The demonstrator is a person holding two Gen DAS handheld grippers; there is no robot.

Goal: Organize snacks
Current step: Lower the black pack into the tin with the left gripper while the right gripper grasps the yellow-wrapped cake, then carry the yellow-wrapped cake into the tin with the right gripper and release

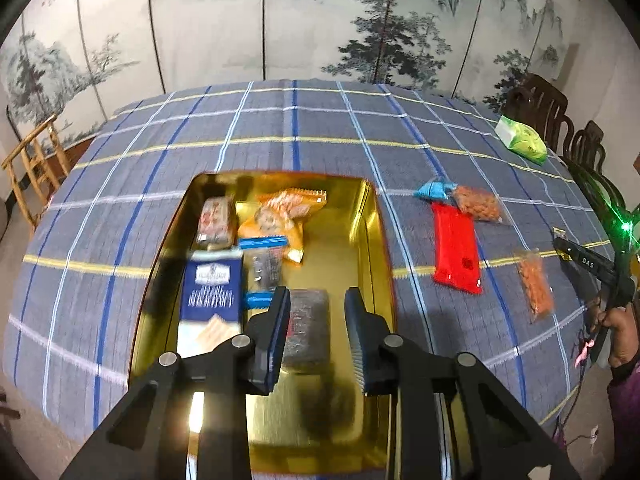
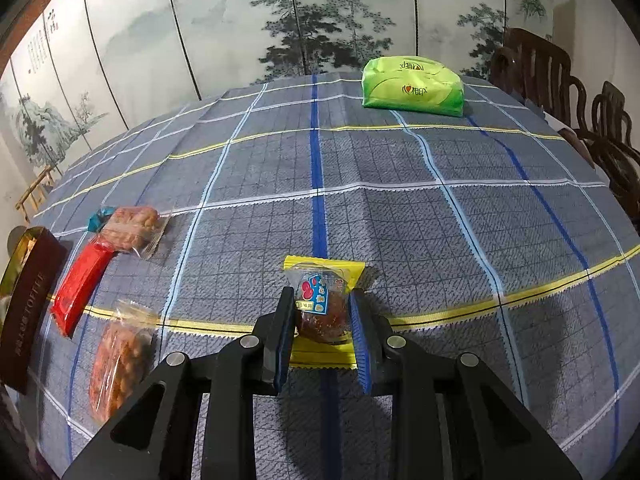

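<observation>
A gold tin (image 1: pixel 372 216) sits on a bench covered in blue checked cloth (image 2: pixel 400 220), near its front edge. It already holds several snacks: a blue box (image 1: pixel 212 284), an orange packet (image 1: pixel 280 216) and a dark wrapped block (image 1: pixel 308 320). The left hand-held gripper (image 1: pixel 316 312) hovers over the tin, jaws apart and empty. The right hand-held gripper (image 2: pixel 322 312) has its jaws against both sides of a yellow-edged pastry packet (image 2: pixel 320 300) lying on the bench, apparently grasping it. Left outside: a red packet (image 1: pixel 456 252), two nut bags (image 1: pixel 478 204) (image 1: pixel 534 284) and a small blue packet (image 1: pixel 432 190). Roughly half done, by my judgement.
</observation>
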